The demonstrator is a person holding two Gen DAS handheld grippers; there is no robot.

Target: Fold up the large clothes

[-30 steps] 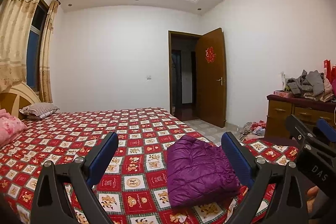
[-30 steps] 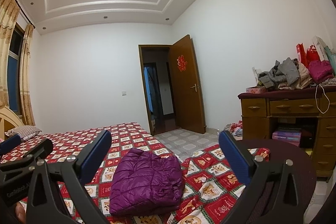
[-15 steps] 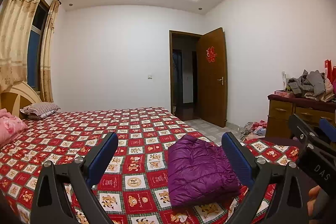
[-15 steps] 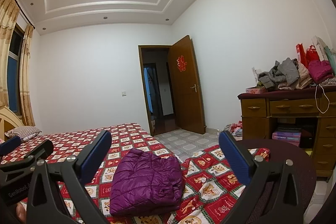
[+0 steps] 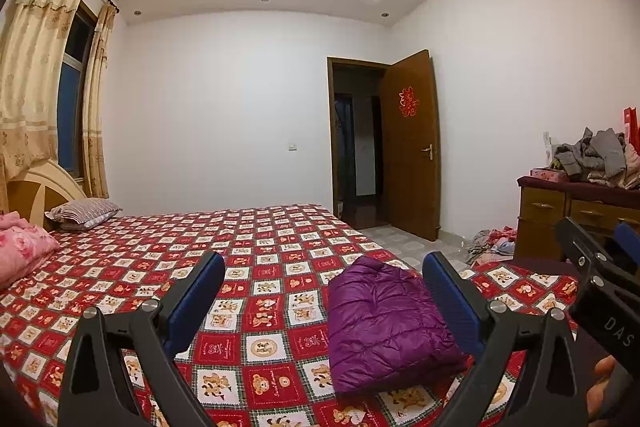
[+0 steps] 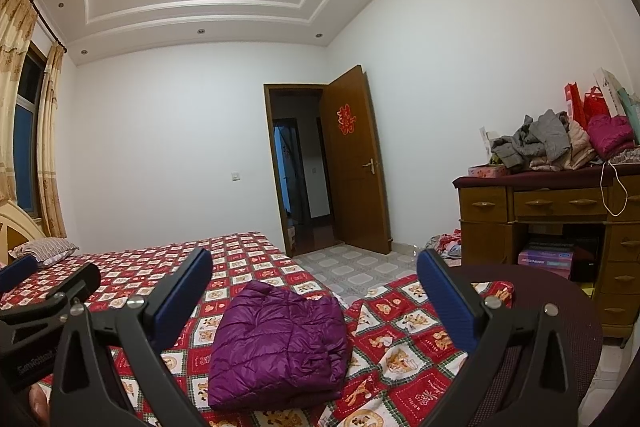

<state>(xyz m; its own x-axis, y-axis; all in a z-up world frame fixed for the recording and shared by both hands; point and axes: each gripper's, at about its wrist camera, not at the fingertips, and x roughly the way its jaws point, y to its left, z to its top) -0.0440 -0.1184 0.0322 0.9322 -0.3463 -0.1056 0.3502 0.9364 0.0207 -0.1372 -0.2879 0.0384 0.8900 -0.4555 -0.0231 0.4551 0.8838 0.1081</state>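
both tongs spread wide, pinching nothing, held above the near edge of the bed. left gripper (image 5: 324, 301) with blue pads (image 5: 196, 297) at 9 and 3 o'clock of its view; right gripper (image 6: 314, 297) likewise, blue pads (image 6: 182, 299) apart and empty.

folded purple puffer jacket (image 5: 384, 323) lying flat on the red teddy-bear bedspread (image 5: 256, 251), well clear of all fingers. seen from the left wrist at about 4 o'clock from centre, closer to the right-hand pad and partly behind it. seen from the right wrist (image 6: 276, 343) at about 6 o'clock, between the two pads, nearer the left one.

going left to right across the room: curtains (image 5: 36, 75) at 9 o'clock, striped pillow (image 5: 82, 211) and pink bedding (image 5: 20, 251) near the headboard, open wooden door (image 6: 354, 163) near centre bearing a red paper character, wooden dresser (image 6: 560, 223) at 3 o'clock piled with clothes (image 6: 548, 143).

readable writing: "das" on the right gripper body at 4 o'clock in the left view; partly legible "genrobot" on the left gripper body at 8 o'clock in the right view; "skechers" on a box (image 6: 546, 259) under the dresser.
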